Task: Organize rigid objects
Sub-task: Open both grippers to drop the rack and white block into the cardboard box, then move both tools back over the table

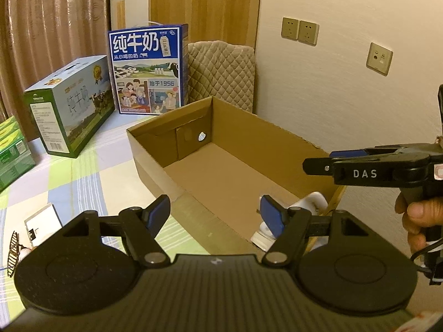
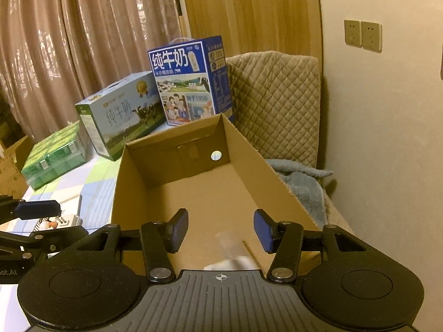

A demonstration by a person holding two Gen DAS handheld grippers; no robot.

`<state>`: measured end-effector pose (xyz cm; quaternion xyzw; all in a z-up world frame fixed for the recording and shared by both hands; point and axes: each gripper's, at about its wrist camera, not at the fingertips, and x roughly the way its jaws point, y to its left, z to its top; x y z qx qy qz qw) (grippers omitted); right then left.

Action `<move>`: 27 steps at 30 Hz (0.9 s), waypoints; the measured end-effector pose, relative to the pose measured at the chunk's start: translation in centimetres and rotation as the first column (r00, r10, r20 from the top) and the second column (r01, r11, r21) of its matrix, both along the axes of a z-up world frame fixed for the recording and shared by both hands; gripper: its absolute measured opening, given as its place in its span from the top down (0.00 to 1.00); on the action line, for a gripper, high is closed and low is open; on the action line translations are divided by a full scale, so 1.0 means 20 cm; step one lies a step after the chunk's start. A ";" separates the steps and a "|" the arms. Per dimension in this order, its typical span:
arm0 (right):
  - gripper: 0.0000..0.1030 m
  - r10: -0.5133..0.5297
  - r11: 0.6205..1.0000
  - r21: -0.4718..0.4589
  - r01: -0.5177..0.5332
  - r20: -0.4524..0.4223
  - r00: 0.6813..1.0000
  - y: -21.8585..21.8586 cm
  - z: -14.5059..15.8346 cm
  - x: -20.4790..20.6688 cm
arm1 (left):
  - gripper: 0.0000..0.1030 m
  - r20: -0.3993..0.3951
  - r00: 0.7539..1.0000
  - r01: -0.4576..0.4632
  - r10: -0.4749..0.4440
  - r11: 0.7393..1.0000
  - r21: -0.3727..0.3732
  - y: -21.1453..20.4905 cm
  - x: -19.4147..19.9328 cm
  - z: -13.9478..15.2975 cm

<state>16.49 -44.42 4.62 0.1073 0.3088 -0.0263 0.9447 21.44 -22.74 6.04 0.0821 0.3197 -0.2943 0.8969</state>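
Observation:
An open brown cardboard box (image 1: pixel 221 171) lies on the checked bedspread; it also shows in the right wrist view (image 2: pixel 193 188). A white bottle-like object (image 1: pixel 304 207) lies in its near corner, partly behind my left fingers; in the right wrist view it is a blurred pale shape (image 2: pixel 229 251). My left gripper (image 1: pixel 216 215) is open and empty above the box's near left wall. My right gripper (image 2: pixel 220 231) is open and empty over the box's near end, and it shows from the side in the left wrist view (image 1: pixel 332 163).
A blue milk carton (image 1: pixel 149 69) and a green-white milk carton (image 1: pixel 69 105) stand behind the box, green packs (image 1: pixel 11 152) at the left. A white card (image 1: pixel 41 221) and small items lie on the bedspread. A quilted cushion (image 2: pixel 277 105) and grey blanket (image 2: pixel 304 185) are to the right.

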 end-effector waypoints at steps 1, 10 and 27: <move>0.51 -0.001 1.000 0.000 0.001 0.000 1.000 0.00 0.00 -0.01 | 0.35 0.001 1.000 -0.003 0.003 1.000 -0.001 0.01 -0.01 0.00; 0.51 0.010 1.000 -0.003 -0.010 0.023 1.000 0.06 0.09 -0.07 | 0.35 0.029 0.999 -0.036 0.036 0.999 -0.003 0.14 -0.08 0.07; 0.47 0.160 0.987 -0.001 -0.161 0.131 0.978 0.49 0.35 -0.20 | 0.34 0.132 0.968 -0.216 0.213 0.976 0.011 0.74 -0.23 0.31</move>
